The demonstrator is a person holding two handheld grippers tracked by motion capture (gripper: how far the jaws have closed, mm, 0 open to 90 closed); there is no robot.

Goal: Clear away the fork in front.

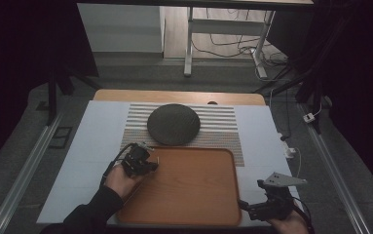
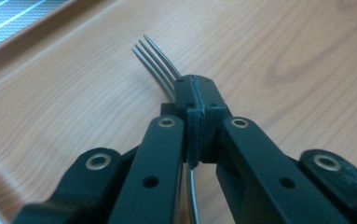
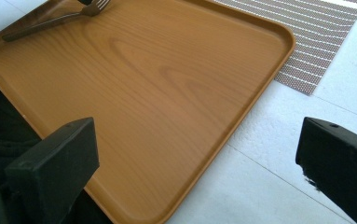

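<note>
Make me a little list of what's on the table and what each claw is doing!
left claw: shut on the fork, over the tray's near-left part
fork: metal, tines poking out past the claw tips, above the tray
tray: wooden, brown, nothing else on it
round dark plate: on the striped placemat, behind the tray
striped placemat: on the white table cover, partly under the tray
right claw: open, holding nothing, at the tray's near-right corner

The wooden tray [image 1: 189, 195] lies bare and passable except its near-left corner, where the fork [image 2: 160, 63] hovers.
</note>
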